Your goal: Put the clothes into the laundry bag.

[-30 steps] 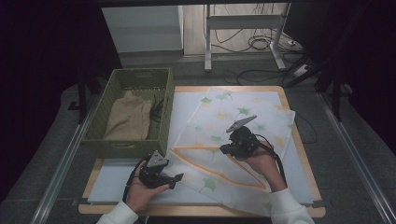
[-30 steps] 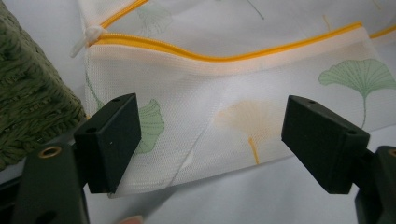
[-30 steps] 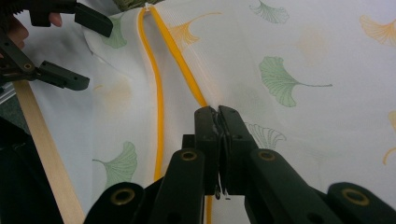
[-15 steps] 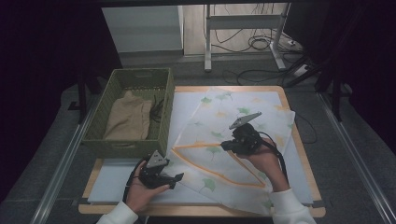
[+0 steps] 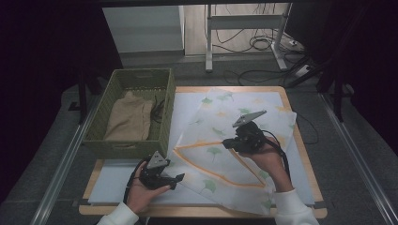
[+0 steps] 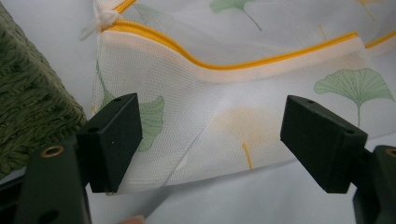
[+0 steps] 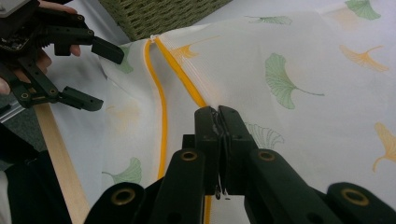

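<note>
The right gripper (image 5: 231,142) has slid toward 9 o'clock, jaws pinching the mesh bag's (image 5: 220,154) zipper edge; left gripper (image 5: 177,180), jaws spread, waits at the corner.

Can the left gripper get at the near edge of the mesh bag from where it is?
Probably yes: the left gripper is open, and the mesh bag edge lies just ahead with nothing between.

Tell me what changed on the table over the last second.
Barely anything. The right gripper shifted slightly, still clamped on the yellow zipper edge of the mesh laundry bag. The left gripper stayed open at the bag's corner. The green basket and tan cloth inside it did not move.
</note>
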Demonstrator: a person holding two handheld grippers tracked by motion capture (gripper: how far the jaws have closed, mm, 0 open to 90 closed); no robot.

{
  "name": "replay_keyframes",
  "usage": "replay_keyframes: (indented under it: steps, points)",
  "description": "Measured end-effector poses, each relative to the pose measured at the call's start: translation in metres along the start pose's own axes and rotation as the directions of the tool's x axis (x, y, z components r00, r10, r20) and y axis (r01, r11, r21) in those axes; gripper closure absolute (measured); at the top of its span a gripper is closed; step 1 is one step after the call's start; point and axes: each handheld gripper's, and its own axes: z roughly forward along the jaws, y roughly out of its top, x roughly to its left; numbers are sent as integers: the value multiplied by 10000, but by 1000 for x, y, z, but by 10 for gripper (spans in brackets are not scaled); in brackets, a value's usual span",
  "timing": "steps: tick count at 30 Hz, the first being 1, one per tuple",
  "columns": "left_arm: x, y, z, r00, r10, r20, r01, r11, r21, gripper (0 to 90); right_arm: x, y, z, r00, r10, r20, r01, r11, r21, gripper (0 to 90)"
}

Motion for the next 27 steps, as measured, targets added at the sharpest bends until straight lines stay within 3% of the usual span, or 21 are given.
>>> replay_keyframes:
  steps: [11, 27]
  points:
    - [0, 1, -3, 10000, 44, -30, -44, 10000, -73, 202, -2, -1, 1, 10000, 24, -36, -24, 10000, 53, 858]
    - [-5, 14, -22, 9997, 257, -50, -259, 9985, -485, 197, -5, -3, 6, 9998, 119, -130, -117, 9998, 168, 858]
